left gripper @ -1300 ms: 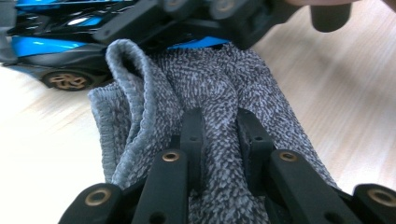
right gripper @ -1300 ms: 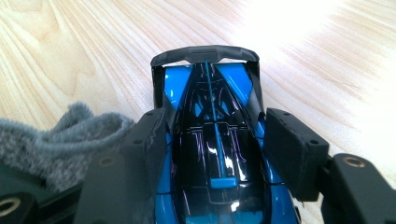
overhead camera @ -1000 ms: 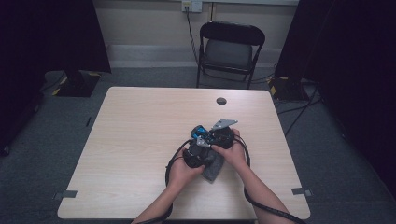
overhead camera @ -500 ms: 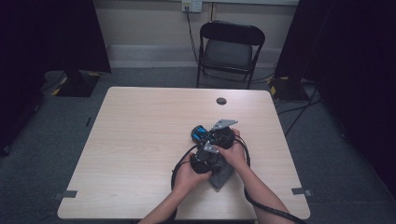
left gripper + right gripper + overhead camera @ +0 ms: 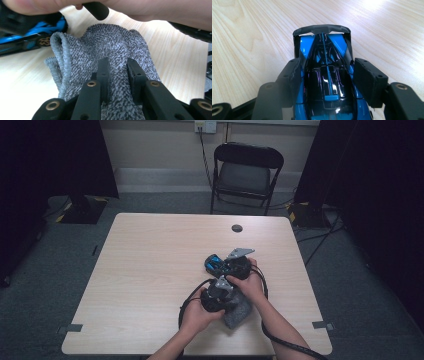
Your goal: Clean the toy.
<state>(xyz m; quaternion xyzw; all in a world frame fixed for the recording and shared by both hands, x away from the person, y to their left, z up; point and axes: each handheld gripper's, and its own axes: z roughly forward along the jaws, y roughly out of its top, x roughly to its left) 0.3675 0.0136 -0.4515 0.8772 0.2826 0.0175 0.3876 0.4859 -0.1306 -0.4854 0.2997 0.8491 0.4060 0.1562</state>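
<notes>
A grey speckled knitted cloth (image 5: 110,47) is pinched between the jaws of my left gripper (image 5: 118,63), which is shut on it. In the high view the cloth (image 5: 240,312) bunches on the table under the left gripper (image 5: 220,292), near the front edge. My right gripper (image 5: 328,65) is shut on a blue and black toy race car (image 5: 327,75), its pads against the car's sides. The car (image 5: 213,263) sits low over the table just beyond the left hand, with the right gripper (image 5: 222,265) behind it. The car's wheels are hidden in the right gripper view.
The light wooden table (image 5: 150,270) has open surface to the left and at the back. A small dark round disc (image 5: 237,228) lies near the far edge. A black folding chair (image 5: 247,170) stands beyond the table. Cables trail off the front edge.
My left gripper has shifted a little to the right, close under the right hand, with the cloth still in it. The right gripper and the car have stayed where they were.
</notes>
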